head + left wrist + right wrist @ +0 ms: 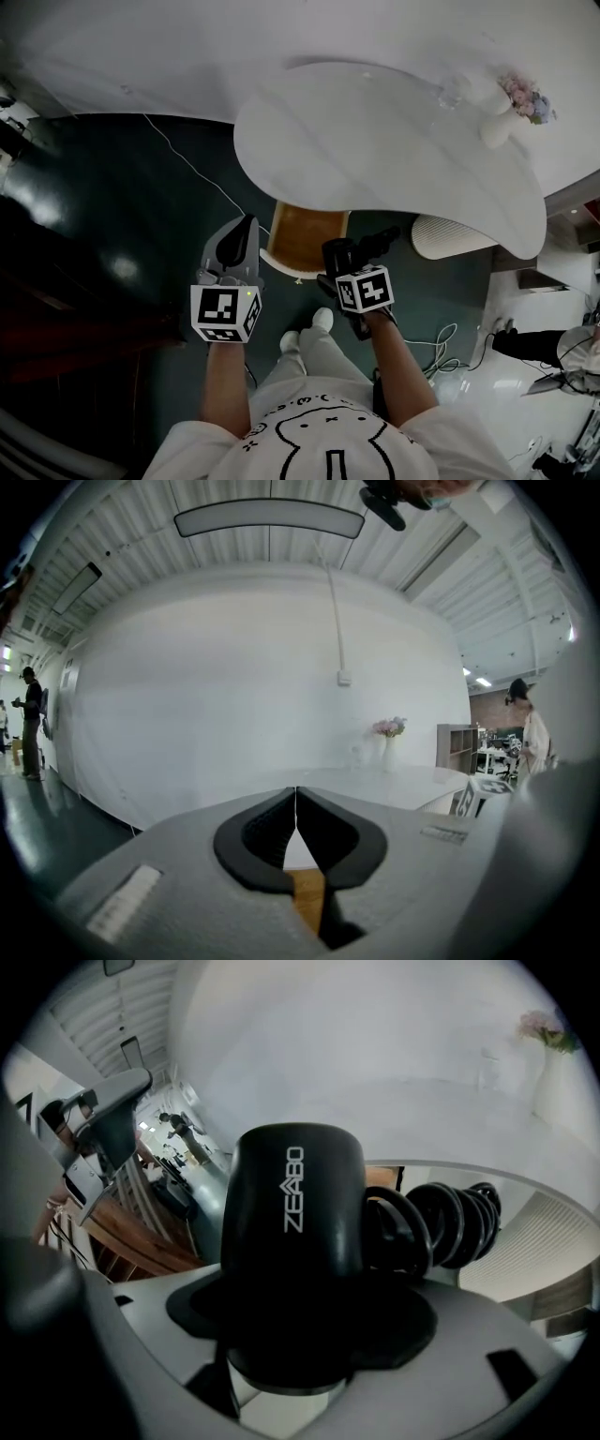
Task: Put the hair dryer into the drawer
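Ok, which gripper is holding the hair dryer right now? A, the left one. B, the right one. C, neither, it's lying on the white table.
B: the right gripper has its jaws clamped on the black hair dryer, while the left gripper has its jaws closed together with nothing between them.
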